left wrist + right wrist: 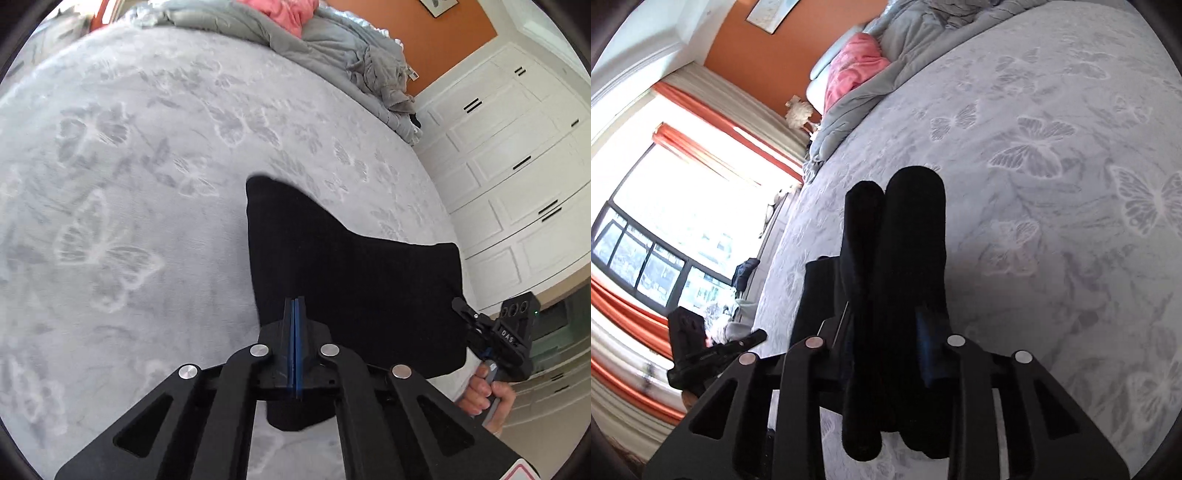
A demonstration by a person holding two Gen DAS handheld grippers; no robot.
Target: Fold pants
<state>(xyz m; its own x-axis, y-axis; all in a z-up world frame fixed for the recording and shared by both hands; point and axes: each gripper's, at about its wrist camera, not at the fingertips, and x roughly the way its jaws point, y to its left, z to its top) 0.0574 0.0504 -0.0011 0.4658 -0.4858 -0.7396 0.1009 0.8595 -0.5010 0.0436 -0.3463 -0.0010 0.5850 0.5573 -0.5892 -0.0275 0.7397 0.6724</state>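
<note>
at the bottom centre of the left wrist view, your left gripper (295, 306) was pressed fully closed, blue pads together, at the near edge of the pants (351, 280); whether any cloth was pinched between the pads could not be told. in the right wrist view, your right gripper (886, 332) was clamped on a thick bunch of pants (905, 258), the folds standing up between its fingers at centre frame. from the left view the black cloth spread from the lower middle toward the right edge, over the bed (129, 184), with your hand (484, 395) on the other handle at lower right. farther off, a grey duvet (332, 48) lay heaped at the top. the risk was an uneven lift: if the left held nothing, the cloth would sag and the fold skew; the right's bulky bunch could slip out.
</note>
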